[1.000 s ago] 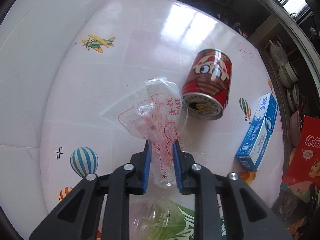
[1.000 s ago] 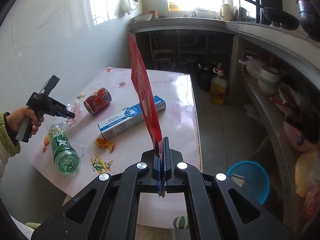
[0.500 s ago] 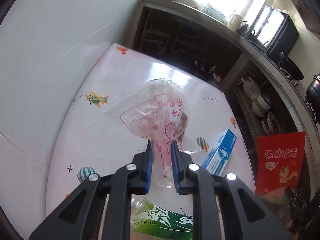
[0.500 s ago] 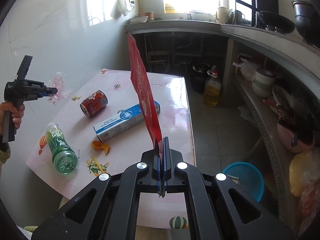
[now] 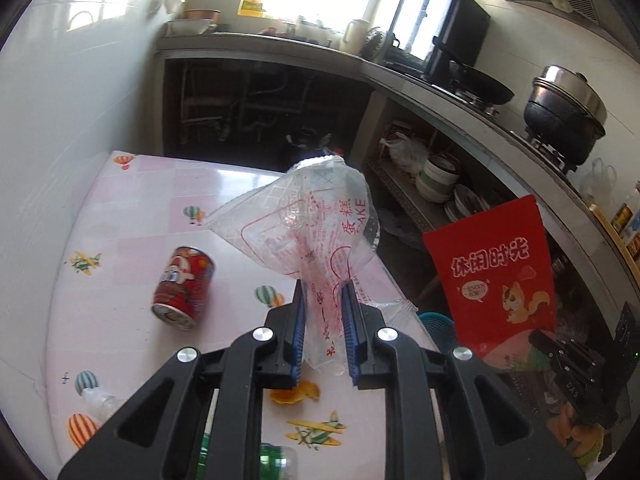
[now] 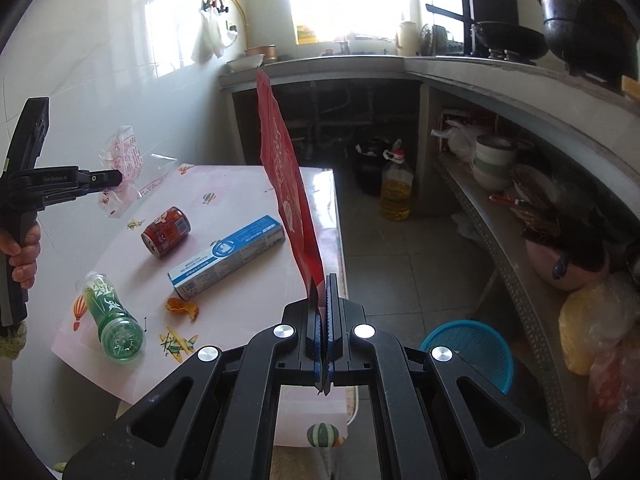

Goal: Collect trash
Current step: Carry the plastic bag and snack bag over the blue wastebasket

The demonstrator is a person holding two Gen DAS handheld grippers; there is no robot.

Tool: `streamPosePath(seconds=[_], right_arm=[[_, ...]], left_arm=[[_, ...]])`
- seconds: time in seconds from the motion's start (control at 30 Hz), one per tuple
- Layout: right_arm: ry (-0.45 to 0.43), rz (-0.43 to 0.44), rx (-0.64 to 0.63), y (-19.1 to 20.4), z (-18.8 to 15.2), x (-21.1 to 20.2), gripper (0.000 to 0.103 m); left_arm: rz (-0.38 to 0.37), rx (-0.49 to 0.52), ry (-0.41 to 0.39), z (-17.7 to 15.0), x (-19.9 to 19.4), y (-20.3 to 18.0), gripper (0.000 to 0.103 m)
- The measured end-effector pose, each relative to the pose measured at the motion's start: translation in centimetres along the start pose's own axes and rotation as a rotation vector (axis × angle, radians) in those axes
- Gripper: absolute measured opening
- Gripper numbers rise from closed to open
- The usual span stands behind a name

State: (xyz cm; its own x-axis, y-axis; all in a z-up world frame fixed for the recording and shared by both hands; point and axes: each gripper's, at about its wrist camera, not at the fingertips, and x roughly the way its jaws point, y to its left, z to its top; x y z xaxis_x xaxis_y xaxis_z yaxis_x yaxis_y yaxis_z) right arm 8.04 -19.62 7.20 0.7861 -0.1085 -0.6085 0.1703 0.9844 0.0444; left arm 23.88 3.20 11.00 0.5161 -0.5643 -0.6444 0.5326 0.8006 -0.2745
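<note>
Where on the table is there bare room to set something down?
Bare: the far end of the table, beyond the red can, and the strip along the right edge past the blue box. Crowded: the near left, with the green bottle and orange peel.

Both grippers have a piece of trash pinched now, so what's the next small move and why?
Probably carry the clear wrapper in the left gripper across toward the blue basket on the floor past the table's edge. The wrapper is already off the table, and the right gripper holds its red bag near that side.
</note>
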Motion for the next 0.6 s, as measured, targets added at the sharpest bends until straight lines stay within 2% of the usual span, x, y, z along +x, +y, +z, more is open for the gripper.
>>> streamPosePath(seconds=[0.2,0.4,0.5,0.6], right_arm=[[-0.034,-0.075,0.065,-4.0,-0.4,-1.4,0.001],[-0.046,-0.234,0.126,-9.3,-1.8,-2.4,0.001],[-0.020,-0.301,0.176,-12.6,-3.5,-2.4,0.001],[0.044,-0.340,0.244,-15.7,-6.0,-1.5,0.001]], left_arm=[[-0.120,0.090,0.036,-0.6,3.5,-7.7,0.016],[-0.224,0.193,0.099,-1.7,7.9,-16.5,0.016],[-0.268,0.232,0.164,-2.4,11.0,-20.2,0.016],[-0.288,0.270,0.245,-3.4,14.9,-23.9,0.016]])
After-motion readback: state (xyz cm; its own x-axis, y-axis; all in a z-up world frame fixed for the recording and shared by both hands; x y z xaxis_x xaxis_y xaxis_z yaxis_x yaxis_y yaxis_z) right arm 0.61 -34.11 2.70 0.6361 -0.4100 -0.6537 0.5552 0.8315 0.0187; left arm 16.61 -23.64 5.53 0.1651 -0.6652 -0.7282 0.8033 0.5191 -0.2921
